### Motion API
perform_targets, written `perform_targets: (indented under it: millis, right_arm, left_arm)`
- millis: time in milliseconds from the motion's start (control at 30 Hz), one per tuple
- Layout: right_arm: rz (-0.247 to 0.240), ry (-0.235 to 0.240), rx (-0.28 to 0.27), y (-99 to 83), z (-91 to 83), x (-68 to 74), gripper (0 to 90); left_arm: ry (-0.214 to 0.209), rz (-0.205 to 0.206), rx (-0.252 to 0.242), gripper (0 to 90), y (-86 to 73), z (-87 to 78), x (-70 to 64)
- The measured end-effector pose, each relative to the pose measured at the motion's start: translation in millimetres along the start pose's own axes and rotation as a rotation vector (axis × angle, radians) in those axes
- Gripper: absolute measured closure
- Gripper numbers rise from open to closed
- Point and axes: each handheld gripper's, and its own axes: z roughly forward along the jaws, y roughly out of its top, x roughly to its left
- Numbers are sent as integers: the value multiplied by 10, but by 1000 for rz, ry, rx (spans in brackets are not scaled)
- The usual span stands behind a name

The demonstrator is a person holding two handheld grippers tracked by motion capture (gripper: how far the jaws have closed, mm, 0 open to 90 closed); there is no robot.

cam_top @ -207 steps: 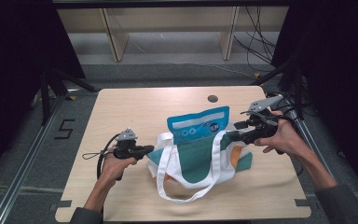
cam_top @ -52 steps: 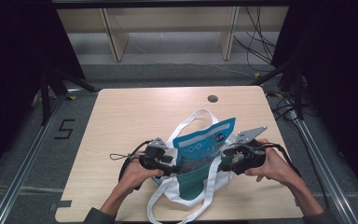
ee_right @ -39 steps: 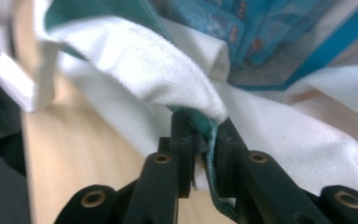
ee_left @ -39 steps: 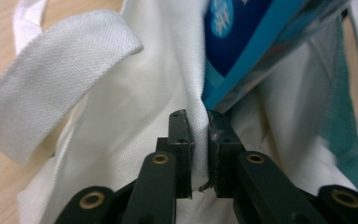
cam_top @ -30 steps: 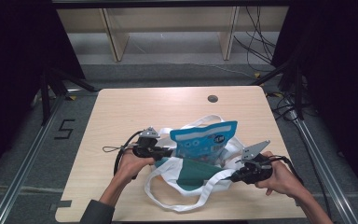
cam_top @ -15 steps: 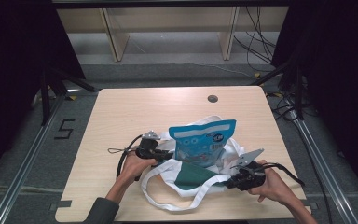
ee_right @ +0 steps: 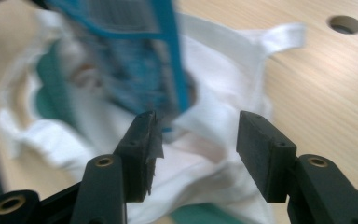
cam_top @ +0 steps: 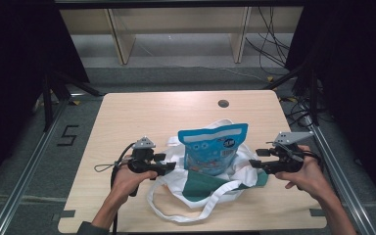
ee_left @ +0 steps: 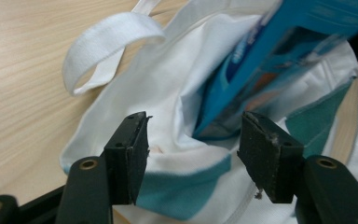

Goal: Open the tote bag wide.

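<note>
A white and teal tote bag (cam_top: 203,188) lies crumpled near the table's front middle. A blue snack pouch (cam_top: 213,147) stands upright in its mouth. My left gripper (cam_top: 170,169) is at the bag's left edge. It is open, and its view shows the white cloth (ee_left: 168,93) and the pouch (ee_left: 284,51) just beyond the gap. At the bag's right edge my right gripper (cam_top: 252,164) is also open, and in its view the blurred pouch (ee_right: 135,51) and the bag's cloth (ee_right: 223,70) lie ahead. Nothing is clamped in either one.
The wooden table (cam_top: 142,117) has a round cable hole (cam_top: 223,103) at the back middle. One white handle loop (cam_top: 176,210) sprawls toward the front edge. A black cable (cam_top: 108,167) trails from the left gripper. Shelving legs stand on the floor beyond the table.
My right gripper has moved away from the front edge and a little to the right, off the bag's lower corner. The pouch stands a bit straighter. The left gripper has hardly shifted.
</note>
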Motion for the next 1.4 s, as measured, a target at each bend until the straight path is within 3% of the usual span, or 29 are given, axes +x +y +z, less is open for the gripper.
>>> perform_targets:
  millis: [167,233,300,367,400,433,467,500,600,667,700,767,800,833,933,967,1100,1167,1200,1233,1267,1300,1333,1367,1400]
  right_arm:
    - [79,-35,47,26,219,-122,462]
    - [82,-41,72,33,287,-173,479]
    - [99,-59,54,22,340,-192,505]
    - [73,-57,86,22,339,-238,508]
    - [93,-67,53,-1,374,-223,522]
    - [78,-57,92,1,350,-231,523]
    - [85,-64,63,-27,394,-220,524]
    - [88,-57,94,-29,384,-215,541]
    - [63,-80,108,-68,454,-220,581]
    - [54,-84,137,-81,468,-217,652]
    - [50,-92,121,-96,495,-227,696]
    - [32,-118,134,-119,514,-285,810]
    - [28,-123,134,-139,537,-311,847]
    - [31,-116,168,-152,546,-330,867]
    - [12,-114,178,-218,646,-392,880]
    - [32,-112,178,-235,680,-400,881]
    - [27,-97,186,-294,776,-460,883]
    - [1,-98,206,-309,828,-476,883]
    - [31,-98,197,-307,845,-459,883]
    - [23,-103,223,-290,835,-462,883]
    - [31,-119,194,-301,862,-455,883]
    - [25,-113,224,-287,846,-461,882]
    - [43,-119,231,-283,849,-456,883]
    - [36,-119,227,-281,853,-464,883]
    - [22,-133,186,-293,895,-481,882]
  left_arm:
    - [-21,-7,-21,402,-35,-86,-57]
    - [-46,-22,-37,389,-40,-119,-79]
    - [-43,8,-48,389,-66,-124,-135]
    - [-79,18,-32,389,-112,-102,-184]
    - [-83,18,-14,391,-131,-95,-208]
    - [-87,48,6,400,-164,-62,-231]
    - [-77,58,18,418,-194,-27,-252]
    - [-82,82,38,431,-219,7,-253]
    - [-66,112,69,526,-304,97,-292]
    - [-59,153,85,650,-350,143,-310]
    - [-69,156,76,720,-376,166,-343]
    - [-42,225,107,844,-419,187,-386]
    - [-25,246,117,853,-443,202,-392]
    - [-25,260,123,857,-467,220,-401]
    - [-30,291,141,862,-482,239,-390]
    - [-24,281,152,863,-501,253,-406]
    - [-12,308,190,866,-610,358,-410]
    - [-5,309,203,867,-661,436,-409]
    - [-1,306,207,867,-652,435,-411]
    - [-6,306,218,867,-634,433,-395]
    - [-12,287,208,866,-636,445,-385]
    - [-13,273,201,866,-637,446,-376]
    - [-17,287,204,866,-629,443,-362]
    - [-12,268,197,866,-628,452,-353]
    - [-4,271,202,866,-617,453,-341]
